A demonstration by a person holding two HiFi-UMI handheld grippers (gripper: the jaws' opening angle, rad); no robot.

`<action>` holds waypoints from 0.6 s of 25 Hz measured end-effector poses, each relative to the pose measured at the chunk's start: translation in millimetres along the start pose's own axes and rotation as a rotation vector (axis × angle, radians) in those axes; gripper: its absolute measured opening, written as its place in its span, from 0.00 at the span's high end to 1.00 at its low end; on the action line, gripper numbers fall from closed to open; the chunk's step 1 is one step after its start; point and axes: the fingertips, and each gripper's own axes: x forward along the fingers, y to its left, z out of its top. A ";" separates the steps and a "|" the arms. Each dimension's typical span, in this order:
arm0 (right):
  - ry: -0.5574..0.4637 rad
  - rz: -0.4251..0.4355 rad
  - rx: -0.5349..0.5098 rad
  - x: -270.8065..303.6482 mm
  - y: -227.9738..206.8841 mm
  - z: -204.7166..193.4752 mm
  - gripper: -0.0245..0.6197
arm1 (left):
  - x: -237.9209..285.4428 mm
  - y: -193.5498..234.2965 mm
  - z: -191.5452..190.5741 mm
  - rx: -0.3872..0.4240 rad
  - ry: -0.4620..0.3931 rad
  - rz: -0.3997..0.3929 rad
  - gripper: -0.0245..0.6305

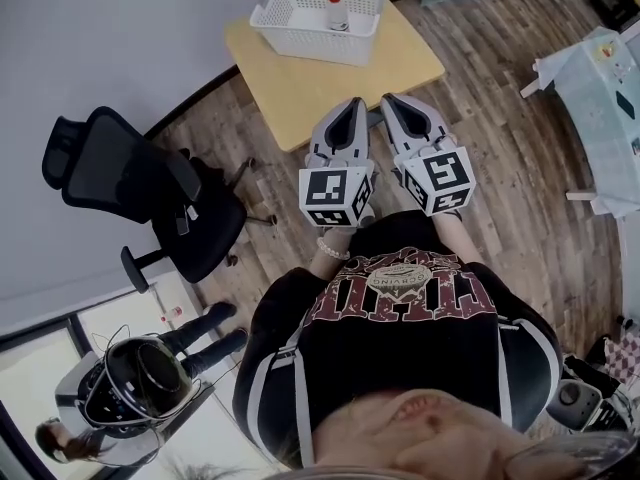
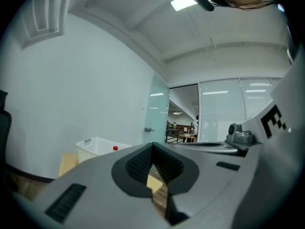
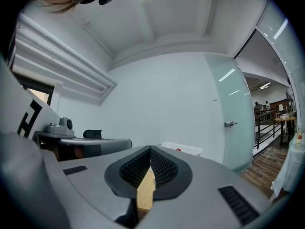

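- Head view shows us the left gripper (image 1: 351, 103) and the right gripper (image 1: 391, 99) side by side at the near edge of the counter (image 1: 300, 83), each with its jaws closed on nothing.
- We find the white basket (image 1: 310, 43) at 12 o'clock from them, well apart, its long axis running 9 to 3, with the left gripper slightly nearer.
- Inside it we see a small bottle (image 1: 337, 10) with a red cap.

Two tools (image 1: 351, 104) (image 1: 393, 100), one basket (image 1: 310, 46), one bottle (image 1: 337, 10), one table (image 1: 290, 86).
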 end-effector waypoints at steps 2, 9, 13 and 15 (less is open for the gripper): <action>0.002 -0.004 0.007 9.7 -0.9 -1.3 0.94 | 5.5 8.1 0.5 0.001 0.003 -0.005 0.90; 0.005 -0.028 0.005 34.2 1.9 -4.1 0.94 | 14.7 31.2 -0.8 0.005 0.016 -0.025 0.90; 0.004 -0.033 0.007 42.5 2.7 -4.5 0.94 | 18.9 35.9 -0.4 0.002 0.018 -0.039 0.90; 0.007 -0.035 0.008 49.3 5.3 -5.1 0.94 | 20.5 42.4 -0.2 0.000 0.021 -0.043 0.90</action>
